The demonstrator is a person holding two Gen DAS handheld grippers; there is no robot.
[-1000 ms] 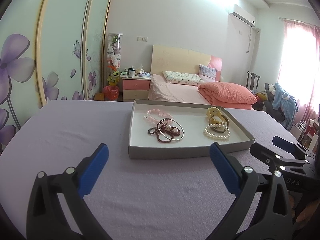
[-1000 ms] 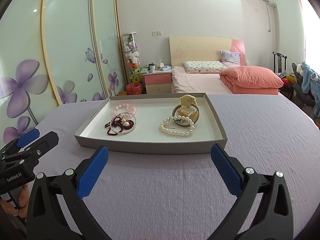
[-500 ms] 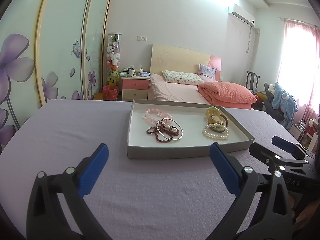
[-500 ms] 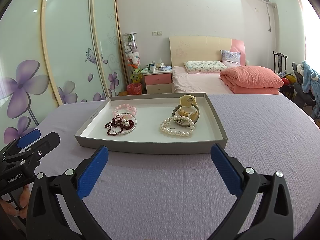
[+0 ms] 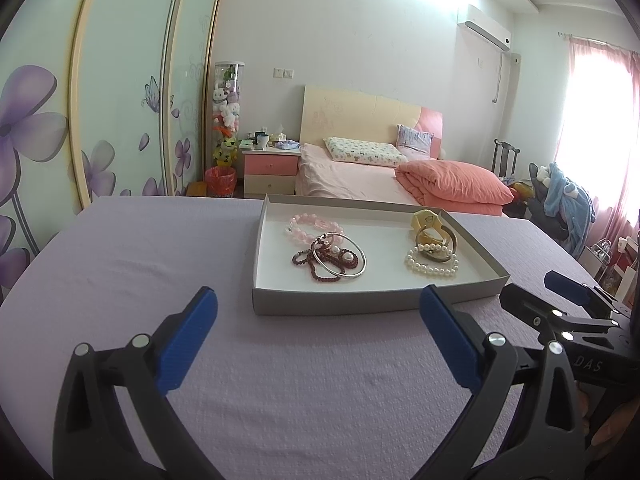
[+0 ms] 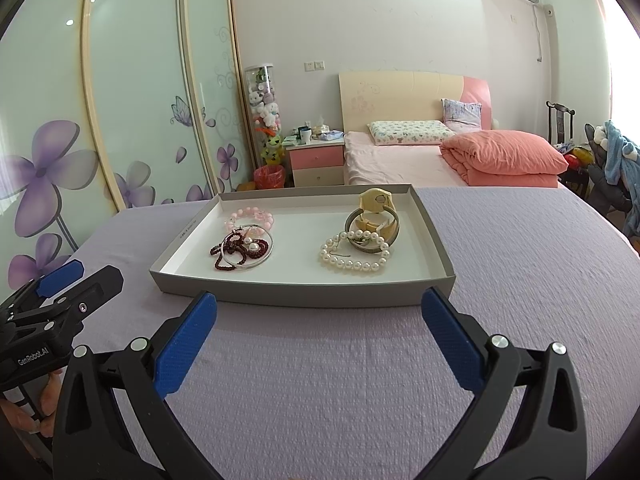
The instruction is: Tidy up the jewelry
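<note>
Jewelry tray [image 6: 280, 294], grey cardboard, on lilac cloth [image 6: 360, 380], holding pearl bracelet [image 6: 354, 254], pink bead bracelet [image 6: 250, 218], silver bangle [image 6: 250, 250], yellow watch [image 6: 376, 206]; left gripper [image 5: 318, 338] and right gripper [image 6: 318, 338], 2 spread wide, empty.

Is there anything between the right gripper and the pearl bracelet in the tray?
Only the tray's low front wall stands between the open right gripper and the pearl bracelet; the cloth before it is bare.
</note>
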